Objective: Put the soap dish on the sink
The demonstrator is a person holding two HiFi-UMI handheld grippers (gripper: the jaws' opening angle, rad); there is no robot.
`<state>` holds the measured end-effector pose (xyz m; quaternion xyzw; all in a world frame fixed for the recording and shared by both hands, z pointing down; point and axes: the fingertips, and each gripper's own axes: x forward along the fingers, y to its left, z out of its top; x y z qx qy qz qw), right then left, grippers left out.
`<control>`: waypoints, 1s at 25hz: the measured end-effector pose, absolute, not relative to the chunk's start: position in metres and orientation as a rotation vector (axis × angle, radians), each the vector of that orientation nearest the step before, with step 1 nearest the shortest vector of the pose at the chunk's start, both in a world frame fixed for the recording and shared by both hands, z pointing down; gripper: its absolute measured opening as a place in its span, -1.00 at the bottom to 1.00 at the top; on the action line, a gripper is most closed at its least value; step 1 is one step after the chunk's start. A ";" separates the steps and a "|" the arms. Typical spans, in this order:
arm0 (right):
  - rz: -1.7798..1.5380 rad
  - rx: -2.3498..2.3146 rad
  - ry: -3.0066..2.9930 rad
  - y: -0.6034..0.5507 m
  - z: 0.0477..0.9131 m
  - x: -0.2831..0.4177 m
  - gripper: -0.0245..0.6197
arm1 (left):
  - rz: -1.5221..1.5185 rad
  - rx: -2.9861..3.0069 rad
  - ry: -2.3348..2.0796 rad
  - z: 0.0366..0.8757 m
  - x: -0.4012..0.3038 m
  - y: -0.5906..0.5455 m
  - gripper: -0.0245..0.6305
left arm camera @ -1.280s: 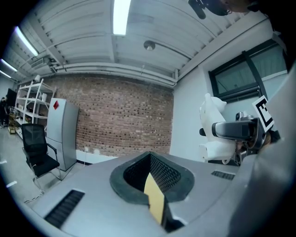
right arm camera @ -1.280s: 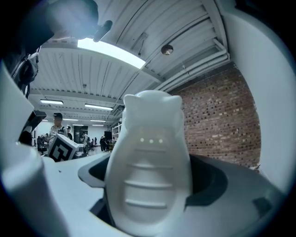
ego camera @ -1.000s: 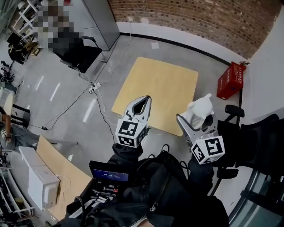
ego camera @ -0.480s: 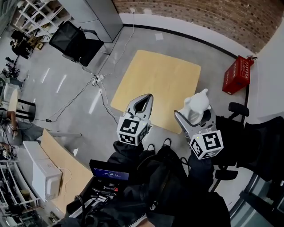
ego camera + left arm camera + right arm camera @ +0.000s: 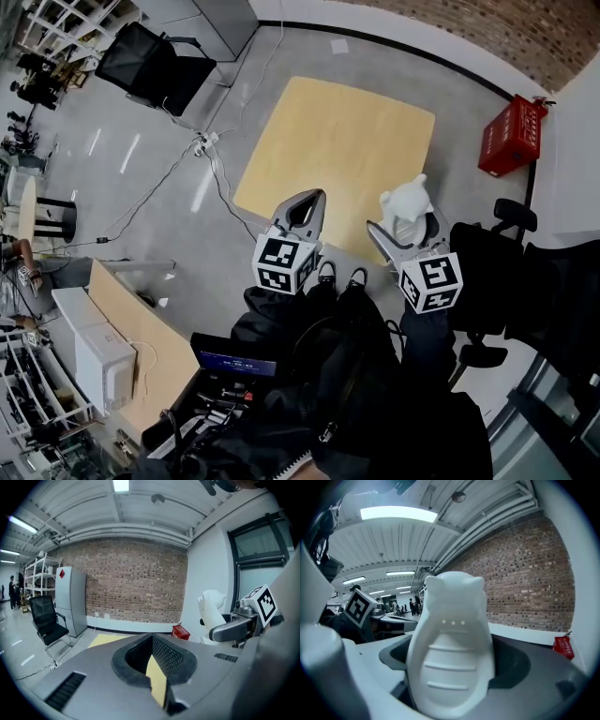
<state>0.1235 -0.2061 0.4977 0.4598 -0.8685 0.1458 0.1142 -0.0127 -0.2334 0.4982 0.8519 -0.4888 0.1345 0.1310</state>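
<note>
A white soap dish (image 5: pixel 405 200) with small ear-like bumps and a ribbed inside stands upright between the jaws of my right gripper (image 5: pixel 405 223), which is shut on it. The dish (image 5: pixel 452 653) fills the middle of the right gripper view. My left gripper (image 5: pixel 307 201) is held beside it at about the same height, its tips together and nothing in them. From the left gripper view the dish (image 5: pixel 212 613) and the right gripper (image 5: pixel 234 628) show at the right. No sink is in view.
A yellow square board (image 5: pixel 337 155) lies on the grey floor below the grippers. A red crate (image 5: pixel 511 136) stands by the right wall. Black chairs are at the top left (image 5: pixel 155 58) and right (image 5: pixel 553 291). Cables (image 5: pixel 211 178) cross the floor. A desk (image 5: pixel 141 347) is at the lower left.
The head view has shifted, so the board and crate sit higher in the picture. Both grippers keep their pose, the right still holding the dish. The blurred person at top left is out of frame.
</note>
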 end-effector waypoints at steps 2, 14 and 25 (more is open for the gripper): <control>0.440 1.321 -2.502 -0.209 0.518 0.117 0.57 | 0.413 2.442 -1.407 0.515 -0.019 -0.234 -0.92; 0.454 0.992 -2.256 -0.217 0.660 0.074 0.57 | 0.569 2.274 -1.328 0.628 -0.058 -0.233 -0.92; 0.363 0.597 -1.940 -0.222 0.795 0.058 0.57 | 0.717 2.095 -1.258 0.726 -0.094 -0.226 -0.92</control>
